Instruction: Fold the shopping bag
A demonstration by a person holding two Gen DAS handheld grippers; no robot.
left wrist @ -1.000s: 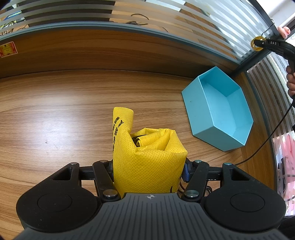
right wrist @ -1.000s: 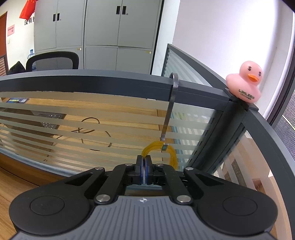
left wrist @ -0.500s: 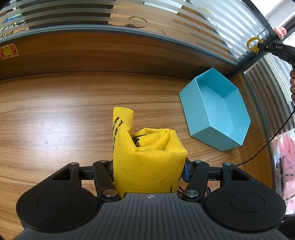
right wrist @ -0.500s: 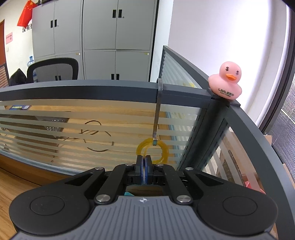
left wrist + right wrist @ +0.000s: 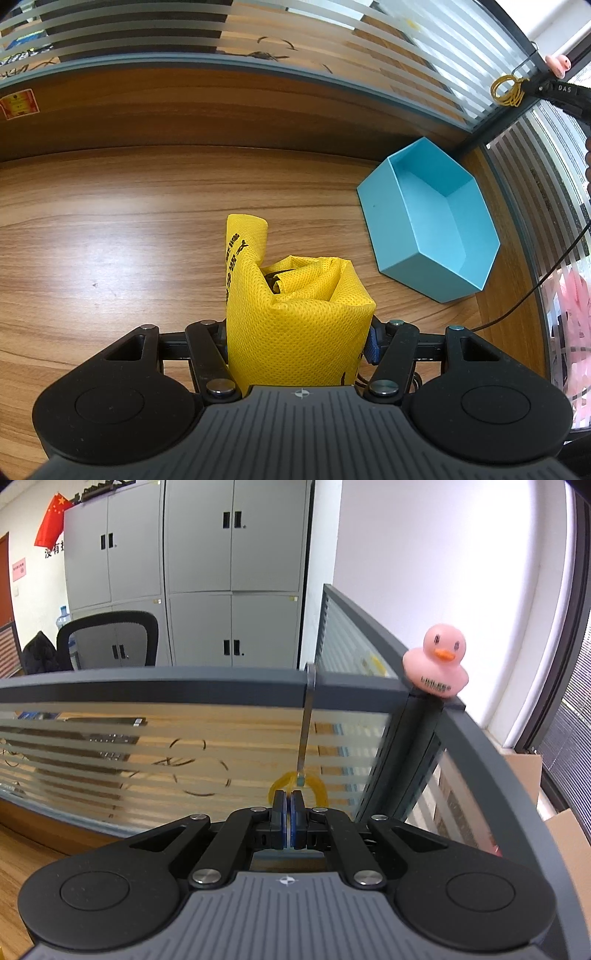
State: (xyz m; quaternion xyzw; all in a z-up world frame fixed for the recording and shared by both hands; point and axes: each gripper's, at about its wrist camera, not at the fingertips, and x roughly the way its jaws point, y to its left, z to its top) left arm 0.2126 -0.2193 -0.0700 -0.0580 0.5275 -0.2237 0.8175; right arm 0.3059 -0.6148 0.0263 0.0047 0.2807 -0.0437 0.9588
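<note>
While the left tool (image 5: 299, 332) clamps the rolled yellow shopping bag (image 5: 295, 306) above the table (image 5: 110, 229), the right tool (image 5: 287, 805) pinches a rubber band (image 5: 317, 786) off the hook (image 5: 306, 734) at one o'clock. Binding seems next: the band must stretch over the roll.

wood-grain desk (image 5: 110, 229) ran up to a striped glass partition (image 5: 332, 48), one light blue hexagon box (image 5: 428, 225) sat open and empty on it near the right corner, a thin black cable (image 5: 517, 302) trailed onto the desk beside the box
</note>
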